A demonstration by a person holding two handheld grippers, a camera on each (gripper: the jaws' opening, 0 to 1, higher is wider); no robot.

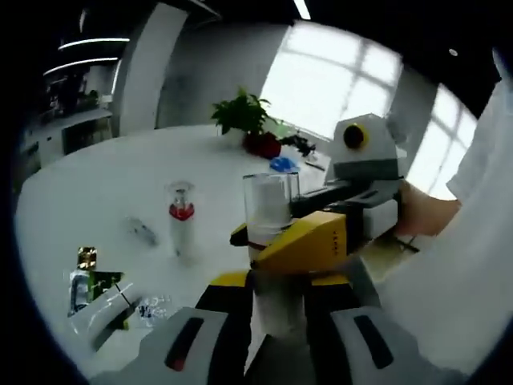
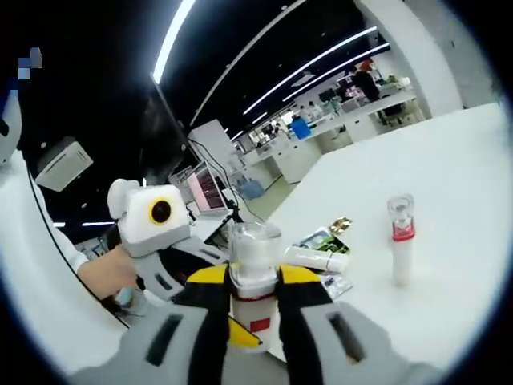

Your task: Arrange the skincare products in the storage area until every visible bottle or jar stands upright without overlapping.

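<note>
Indoors, white table — potted plant, bright windows, both claws gripping one clear-capped bottle.

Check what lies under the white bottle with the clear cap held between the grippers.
Both grippers, left and right, clamp the white bottle with the clear cap. Its base is covered by jaws, so contact with the white table cannot be seen.

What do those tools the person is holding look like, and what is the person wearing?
Each hand-held gripper has two grey jaws with dark slots and yellow-and-black tips. The left hand-held gripper rises from the bottom of its view, as does the right hand-held gripper. Each carries a pale box with a yellow-ringed lens. The person wears a white sleeve.
</note>
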